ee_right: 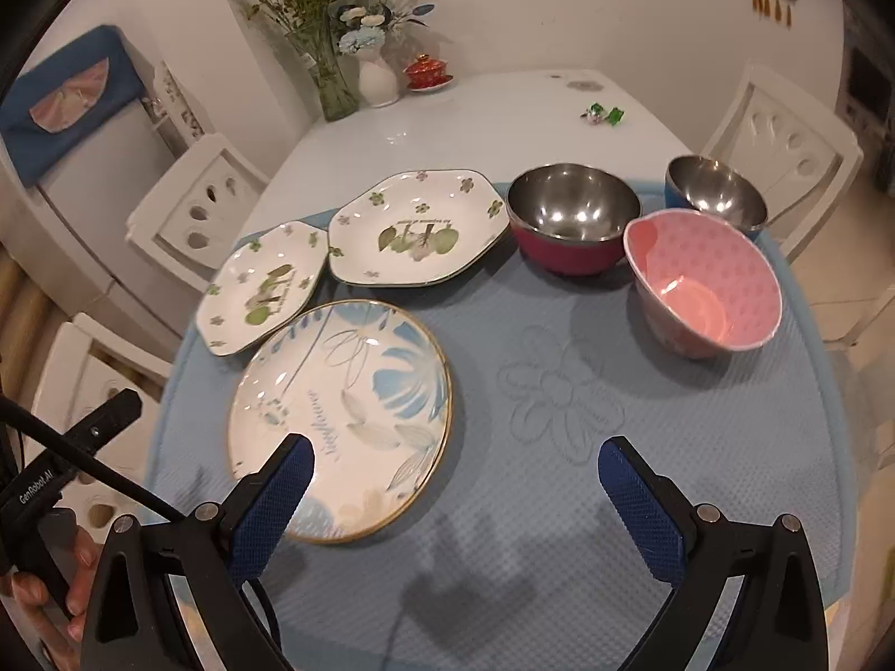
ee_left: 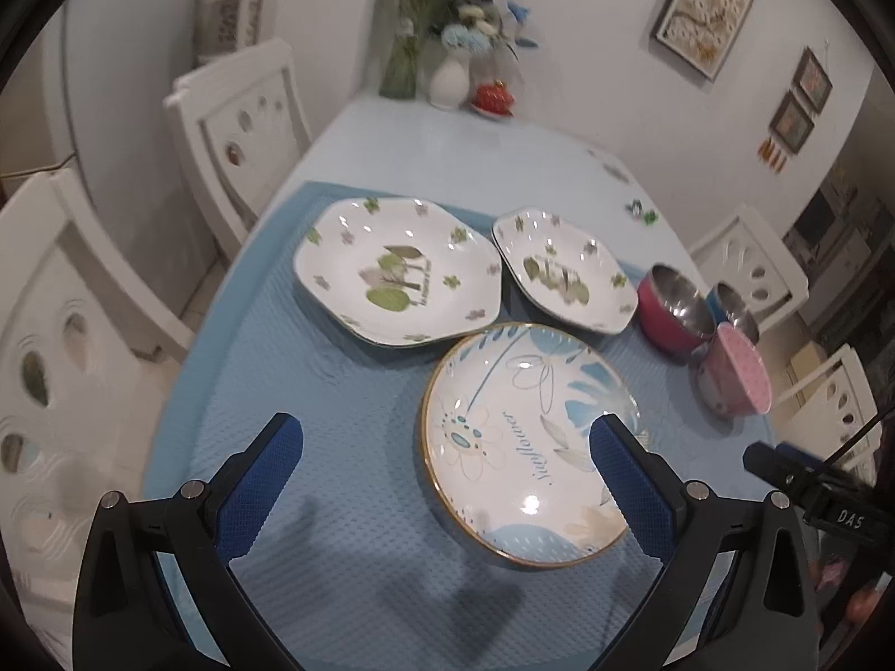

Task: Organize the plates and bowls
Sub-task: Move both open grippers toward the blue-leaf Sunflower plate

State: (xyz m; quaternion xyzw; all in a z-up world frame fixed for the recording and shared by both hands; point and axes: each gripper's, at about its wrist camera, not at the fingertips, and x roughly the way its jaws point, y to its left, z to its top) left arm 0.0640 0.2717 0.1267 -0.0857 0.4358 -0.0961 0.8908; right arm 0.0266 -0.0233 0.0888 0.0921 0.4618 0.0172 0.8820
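Note:
A round blue-flowered plate (ee_left: 526, 442) (ee_right: 347, 414) lies on the blue mat nearest me. Two white hexagonal plates with green leaf prints lie behind it: one (ee_left: 397, 274) (ee_right: 263, 291) to the left, one (ee_left: 565, 274) (ee_right: 414, 229) to the right. A magenta steel bowl (ee_left: 671, 302) (ee_right: 570, 218), a blue steel bowl (ee_left: 735, 307) (ee_right: 713, 193) and a pink dotted bowl (ee_left: 738, 374) (ee_right: 702, 282) stand at the right. My left gripper (ee_left: 447, 447) is open and empty above the mat, its right finger over the round plate. My right gripper (ee_right: 456, 475) is open and empty, its left finger over that plate's near edge.
The blue mat (ee_right: 559, 391) covers the near end of a white table (ee_right: 475, 117). Flower vases (ee_right: 335, 84) and a red lidded cup (ee_right: 428, 71) stand at the far end, with small green trinkets (ee_right: 604, 114). White chairs (ee_left: 240, 134) (ee_right: 783, 134) flank the table.

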